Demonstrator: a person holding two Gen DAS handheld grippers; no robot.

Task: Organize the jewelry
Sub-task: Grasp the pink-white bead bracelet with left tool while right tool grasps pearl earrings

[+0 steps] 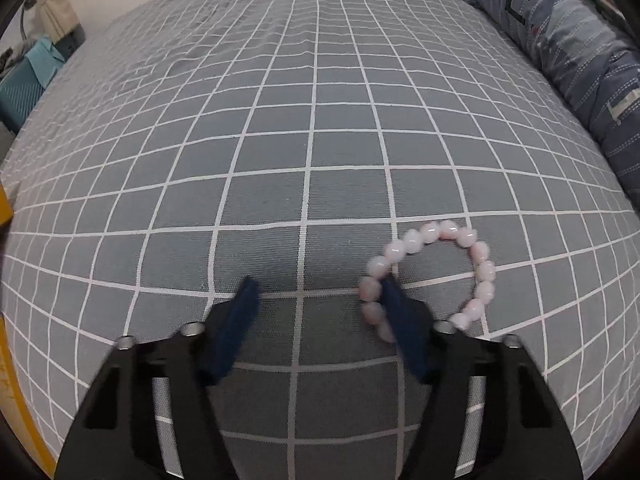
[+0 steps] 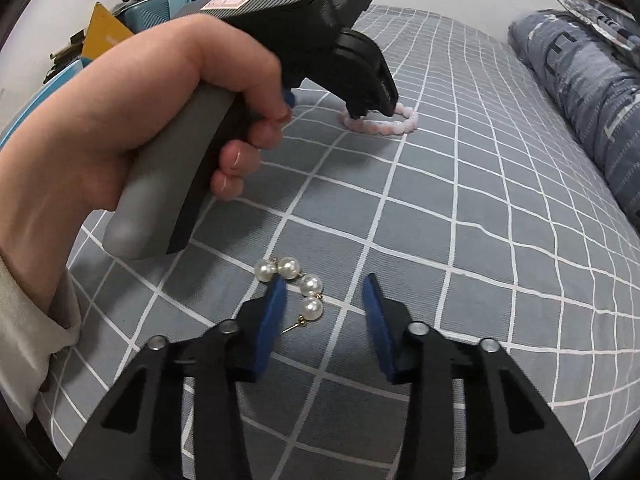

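Nearest my right-wrist camera, the right gripper [image 2: 326,296] fills the bottom of the frame, its blue-padded jaws spread with clear space between them and pinching nothing. Just past its left pad [image 2: 272,320] lies a pearl earring [image 2: 298,284], a curved run of four white pearls on gold links with a thin gold pin sticking out at lower centre; the left pad sits right against the pearls, though I cannot tell whether it actually touches them, and the right pad stands well clear. Further up that frame, centre right, I see a pink bead bracelet [image 2: 380,122] flat on the bed, with the tips of the left gripper [image 2: 370,110] down on it. A hand [image 2: 160,120] in the left half of the frame grips the grey handle of that tool, with a pale sleeve [image 2: 32,308] at the lower left edge. From the left-wrist camera, the left gripper [image 1: 318,294] is spread too, somewhat blurred: its right finger [image 1: 404,320] crosses the near-left rim of the pink bead bracelet [image 1: 432,276] at lower right of centre, apparently poking into the loop, while the other finger rests on bare cloth, so no bead is pinched. Everything lies on a grey bedsheet [image 1: 280,140] with a white grid. A blue patterned pillow [image 1: 568,52] runs along the upper right edge, and a teal box [image 1: 24,88] sits at the upper left.
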